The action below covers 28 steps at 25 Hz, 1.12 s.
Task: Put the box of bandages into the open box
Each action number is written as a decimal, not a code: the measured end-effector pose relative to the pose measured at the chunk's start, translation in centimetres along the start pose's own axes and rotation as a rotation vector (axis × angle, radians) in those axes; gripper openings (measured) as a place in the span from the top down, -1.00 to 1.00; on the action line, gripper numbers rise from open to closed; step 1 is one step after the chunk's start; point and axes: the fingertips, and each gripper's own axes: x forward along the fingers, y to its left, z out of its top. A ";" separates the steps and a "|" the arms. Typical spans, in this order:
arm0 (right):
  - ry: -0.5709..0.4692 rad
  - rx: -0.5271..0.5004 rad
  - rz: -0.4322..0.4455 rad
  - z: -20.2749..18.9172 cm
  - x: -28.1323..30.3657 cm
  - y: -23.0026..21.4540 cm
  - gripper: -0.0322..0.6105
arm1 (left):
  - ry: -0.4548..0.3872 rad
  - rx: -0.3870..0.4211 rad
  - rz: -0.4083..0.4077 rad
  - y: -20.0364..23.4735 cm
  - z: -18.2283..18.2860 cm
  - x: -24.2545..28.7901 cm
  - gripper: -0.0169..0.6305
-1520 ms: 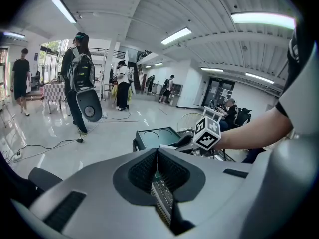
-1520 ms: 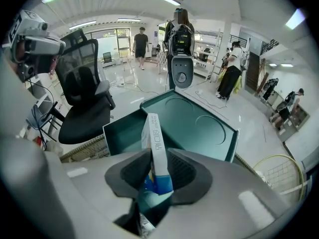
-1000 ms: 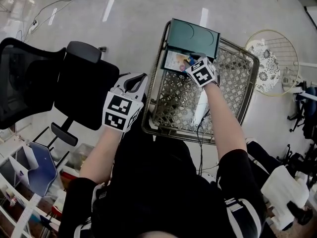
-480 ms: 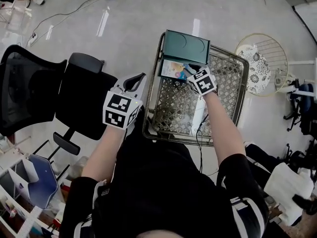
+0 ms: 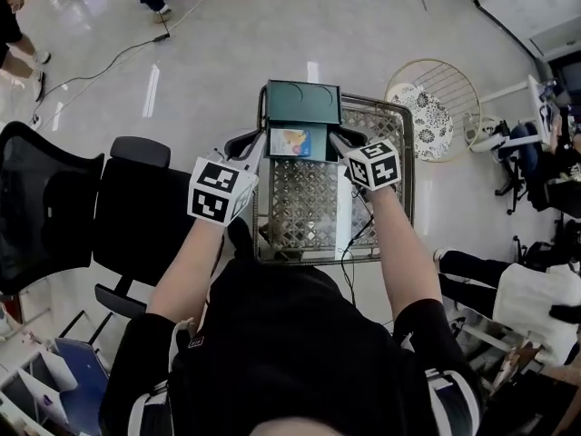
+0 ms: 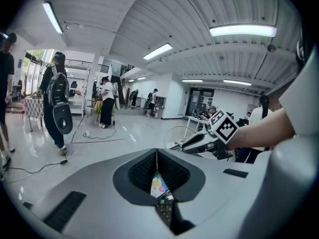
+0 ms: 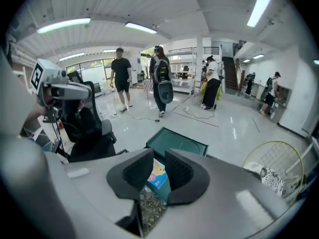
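Observation:
The colourful box of bandages (image 5: 292,142) lies flat in the lower half of the open dark green box (image 5: 302,104), which rests on the far end of a wire cart basket (image 5: 260,209). My right gripper (image 5: 334,138) hovers just right of it; its jaws have just been closing, still stand apart, and have nothing between them. Through that gap the bandage box (image 7: 158,176) shows far below, with the green lid (image 7: 177,144) beyond. My left gripper (image 5: 260,137) hangs at the cart's left rim, pads meeting, empty. The bandage box (image 6: 159,185) shows under its jaws.
A black office chair (image 5: 136,216) stands left of the cart. A round wire frame with a patterned disc (image 5: 431,107) lies on the floor to the right. A white object (image 5: 343,212) and a cable lie in the basket. People (image 6: 57,103) stand farther off.
Both grippers have risen away from the cart. The right one has drawn back from the bandage box, which stays in the green box, and its jaws have narrowed.

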 end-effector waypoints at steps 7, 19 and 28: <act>-0.178 0.072 -0.022 2.2 -7.8 -0.5 0.69 | -0.067 0.043 0.015 -3.3 3.7 -0.7 0.91; -0.494 0.149 0.057 1.7 -21.9 0.1 0.81 | -0.167 0.057 0.152 -10.7 7.5 -4.4 0.91; -0.697 0.158 -0.006 2.7 -30.8 -1.0 0.87 | -0.196 0.086 0.209 -11.9 8.2 -7.6 0.91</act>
